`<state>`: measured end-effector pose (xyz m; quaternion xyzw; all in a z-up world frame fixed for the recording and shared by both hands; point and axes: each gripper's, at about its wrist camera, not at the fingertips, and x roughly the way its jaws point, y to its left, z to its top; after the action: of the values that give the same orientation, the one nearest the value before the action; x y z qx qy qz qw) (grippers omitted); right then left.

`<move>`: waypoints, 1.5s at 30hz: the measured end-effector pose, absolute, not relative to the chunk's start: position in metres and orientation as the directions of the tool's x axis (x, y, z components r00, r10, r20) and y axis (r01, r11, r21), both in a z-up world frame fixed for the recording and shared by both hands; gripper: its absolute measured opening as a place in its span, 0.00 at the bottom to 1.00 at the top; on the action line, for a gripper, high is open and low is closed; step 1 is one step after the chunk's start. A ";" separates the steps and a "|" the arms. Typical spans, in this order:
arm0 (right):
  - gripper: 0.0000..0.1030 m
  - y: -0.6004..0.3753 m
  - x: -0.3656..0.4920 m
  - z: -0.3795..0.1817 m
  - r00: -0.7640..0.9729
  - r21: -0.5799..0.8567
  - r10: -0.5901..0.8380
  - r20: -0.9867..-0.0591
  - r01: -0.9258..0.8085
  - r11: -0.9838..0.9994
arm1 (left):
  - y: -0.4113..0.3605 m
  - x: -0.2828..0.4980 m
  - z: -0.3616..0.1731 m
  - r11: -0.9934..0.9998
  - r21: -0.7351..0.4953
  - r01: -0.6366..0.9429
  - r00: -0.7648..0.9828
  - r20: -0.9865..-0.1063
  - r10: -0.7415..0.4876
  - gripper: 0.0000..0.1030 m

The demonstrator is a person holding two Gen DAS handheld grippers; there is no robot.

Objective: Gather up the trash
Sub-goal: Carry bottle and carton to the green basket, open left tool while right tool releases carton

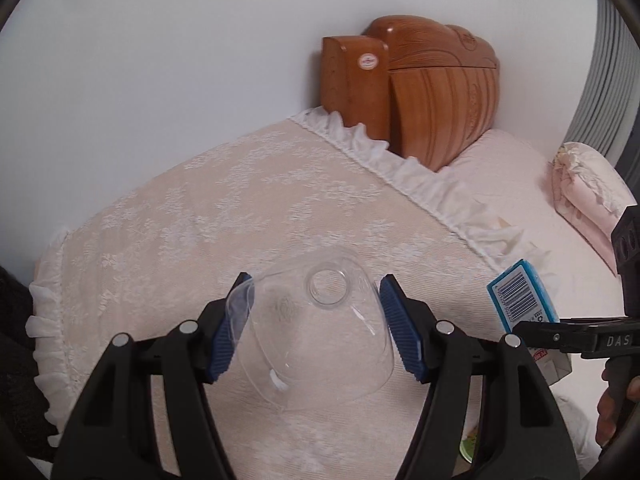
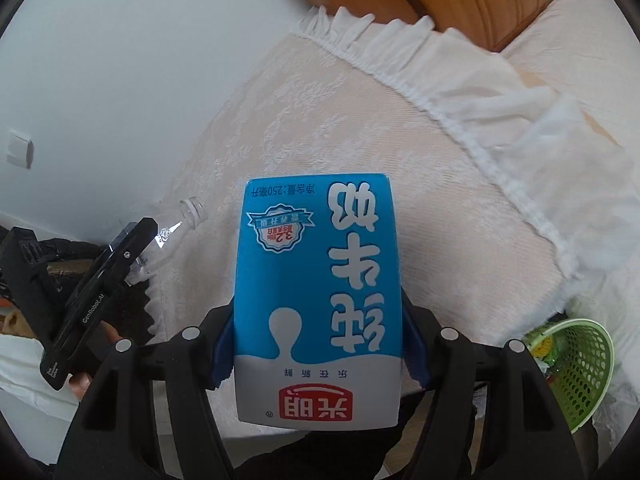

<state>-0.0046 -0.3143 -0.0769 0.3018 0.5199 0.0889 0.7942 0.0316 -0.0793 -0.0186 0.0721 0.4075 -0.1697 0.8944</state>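
Observation:
My left gripper (image 1: 316,320) is shut on a clear plastic bottle (image 1: 320,336), its open neck pointing away, held above a cream lace-covered table (image 1: 200,208). The bottle also shows in the right wrist view (image 2: 176,232), beside the left gripper (image 2: 132,240). My right gripper (image 2: 320,336) is shut on a blue and white milk carton (image 2: 320,296), held upside down above the same cloth (image 2: 320,128). The carton shows at the right of the left wrist view (image 1: 520,300), with the right gripper's body below it.
A green plastic basket (image 2: 580,364) with some wrappers sits low at the right. A wooden headboard (image 1: 420,80) stands against the white wall. A bed with pink bedding (image 1: 520,208) and a folded pillow (image 1: 588,184) lies to the right. A wall switch (image 2: 18,154) is at left.

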 end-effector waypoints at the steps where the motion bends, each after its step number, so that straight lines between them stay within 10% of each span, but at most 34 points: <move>1: 0.65 -0.321 -0.018 -0.076 0.458 0.560 0.432 -0.777 0.189 0.807 | -0.092 0.023 -0.016 0.922 -0.015 0.386 0.605 -0.750 -0.266 0.61; 19: 0.65 -0.483 -0.293 -0.085 0.538 0.469 0.130 -0.833 0.560 0.683 | -0.316 -0.158 -0.047 0.602 -0.102 0.792 0.301 -0.792 -0.531 0.61; 45: 0.65 -0.541 -0.349 -0.108 0.550 0.484 0.098 -0.829 0.619 0.619 | -0.401 -0.206 -0.125 0.478 -0.119 0.870 0.104 -0.904 -0.414 0.63</move>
<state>-0.3485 -0.5409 -0.1082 0.4035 0.4441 -0.1663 0.7825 -0.2055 -0.4011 -0.1248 0.2324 0.4908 -0.4551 0.7057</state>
